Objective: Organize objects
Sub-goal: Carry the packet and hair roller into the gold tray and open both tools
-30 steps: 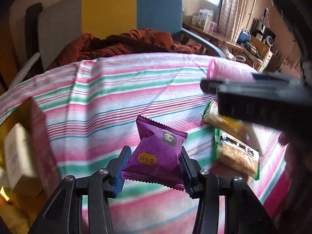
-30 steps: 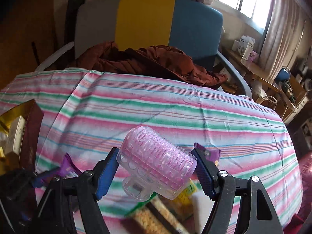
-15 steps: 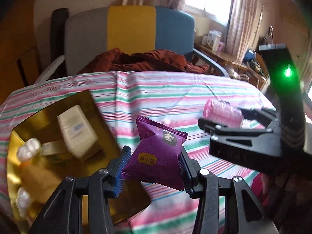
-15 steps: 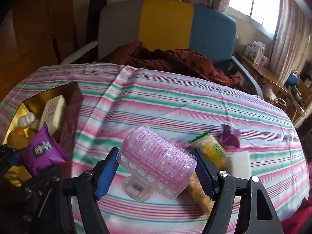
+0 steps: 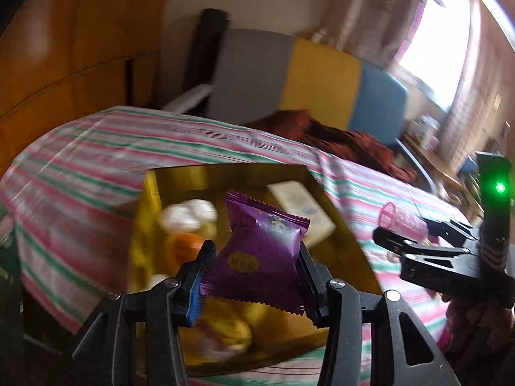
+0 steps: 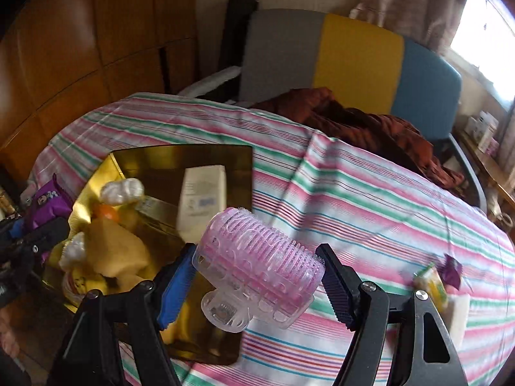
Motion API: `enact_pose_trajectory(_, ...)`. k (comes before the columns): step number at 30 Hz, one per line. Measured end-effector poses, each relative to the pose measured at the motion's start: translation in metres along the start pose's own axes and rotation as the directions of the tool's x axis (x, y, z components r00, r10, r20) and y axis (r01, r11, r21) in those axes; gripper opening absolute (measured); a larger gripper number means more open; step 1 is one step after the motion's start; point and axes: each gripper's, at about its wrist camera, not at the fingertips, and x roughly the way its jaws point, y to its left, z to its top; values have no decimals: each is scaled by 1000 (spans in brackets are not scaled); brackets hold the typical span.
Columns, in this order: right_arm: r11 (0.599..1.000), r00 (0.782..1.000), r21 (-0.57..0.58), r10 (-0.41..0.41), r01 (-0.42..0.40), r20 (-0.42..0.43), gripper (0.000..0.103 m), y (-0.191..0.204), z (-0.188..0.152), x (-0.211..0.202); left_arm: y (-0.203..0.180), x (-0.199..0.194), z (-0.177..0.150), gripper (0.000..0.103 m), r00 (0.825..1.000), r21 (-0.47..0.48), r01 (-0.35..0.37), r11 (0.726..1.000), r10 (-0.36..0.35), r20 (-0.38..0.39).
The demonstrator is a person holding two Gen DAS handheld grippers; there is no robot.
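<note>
Left wrist view: the left gripper (image 5: 254, 270) is closed on a purple snack packet (image 5: 260, 254), its blue-padded fingers (image 5: 201, 278) pressing the packet's two sides so that it stands upright between them with its serrated top edge pointing away from the camera. Directly beyond and below the held packet lies an open gold box (image 5: 231, 173) on the striped tablecloth (image 5: 80, 160); inside it, ahead of the fingertips, are a white carton (image 5: 301, 207), a whitish wrapped lump (image 5: 188, 214), something orange (image 5: 186, 246) and yellow wrapped items (image 5: 225, 325), all blurred. To the right of this claw, at about the same height, the right gripper (image 5: 415, 241) shows from the side with a green light on its body, carrying a pink hair roller (image 5: 402, 222). Right wrist view: the right gripper (image 6: 257, 276) is clamped on the pink hair roller (image 6: 260, 267), a bristled cylinder with a clear clip at its lower end, lying crosswise between the fingers and filling a medium-wide gap. The gold box (image 6: 180, 157) sits ahead and to the left of this claw, its near right corner under the roller; the left gripper (image 6: 29, 225) with the purple snack packet (image 6: 45, 204) is at the far left edge over the box. To the right of the claw, well apart on the tablecloth (image 6: 370, 199), lie a green-edged snack pack (image 6: 433, 284), a small purple wrapper (image 6: 452, 270) and a white block (image 6: 458, 317). Behind the table stands a grey, yellow and blue chair (image 6: 354, 58) with a rust-brown garment (image 6: 360, 125) on it.
</note>
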Motion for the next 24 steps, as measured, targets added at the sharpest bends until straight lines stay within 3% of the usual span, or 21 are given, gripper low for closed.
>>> enact_pose_trajectory(6,998,999,-54,42,-43,-12,75,33,23,18,46,7,0,48,998,-74,-58,996,57,-9)
enact_pose_trajectory(12,993,996,-70,89,-90,-5,75,57,62,42,62,26,-4,48,996,-101,-81,992,76,-49)
enact_pose_trajectory(14,992,994,-60,112,-111,16,80,61,78,48,62,30,-5,49,995,-101,-79,992,73,-63)
enact_pose_trajectory(15,993,994,-49,109,-108,27,95,62,84,50,62,32,-6,49,995,-98,-78,992,71,-69)
enact_pose_trajectory(16,994,994,-38,105,-104,39,101,62,87,49,61,34,-7,49,995,-94,-74,993,67,-77)
enact_pose_trajectory(24,996,996,-29,87,-87,23,102,57,68,38,64,56,-13,71,990,-106,-71,992,57,-130)
